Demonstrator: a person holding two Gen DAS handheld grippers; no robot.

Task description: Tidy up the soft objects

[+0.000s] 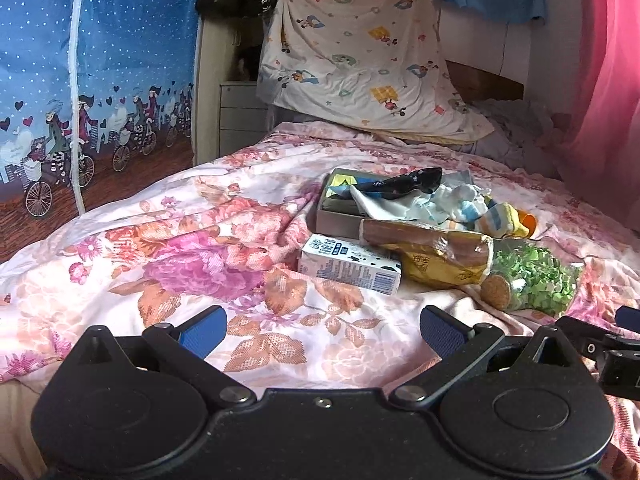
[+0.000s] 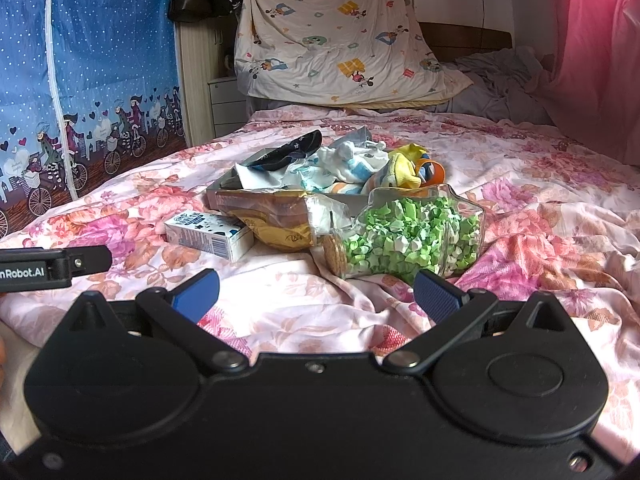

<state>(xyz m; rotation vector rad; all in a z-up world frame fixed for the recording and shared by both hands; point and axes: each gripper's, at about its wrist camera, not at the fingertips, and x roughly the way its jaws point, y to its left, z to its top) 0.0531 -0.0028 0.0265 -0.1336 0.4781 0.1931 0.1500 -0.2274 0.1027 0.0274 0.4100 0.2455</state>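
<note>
- Grey cardboard box (image 2: pixel 224 194) sits mid-bed; this is the landmark. Soft items heaped in and over it: a dark sock (image 2: pixel 292 154), white-and-blue baby socks (image 2: pixel 344 168), a yellow soft piece (image 2: pixel 402 168) at its right end.
- Against the box's near side: a crinkly snack bag (image 2: pixel 276 220), a small milk carton (image 2: pixel 208 234) to the left of that, and a corked glass jar of green paper stars (image 2: pixel 412 236) lying on its side to the right.
- Left claw (image 1: pixel 322 330) spread wide, nothing in it, low over the quilt well short of the box. Right claw (image 2: pixel 316 294) likewise wide and empty, just short of the jar.
- Step, as I judge it: the approach, nothing yet picked. Next move likely calls for reaching past the hard items to pinch a sock without dragging the jar or bag.
- Surface: bed with a rumpled pink floral quilt (image 2: pixel 540 208), soft and uneven. Beyond the box: a cartoon-print sheet (image 2: pixel 340 32) hanging, blue starry curtain (image 2: pixel 100 40) left, pink curtain (image 2: pixel 592 40) right.
</note>
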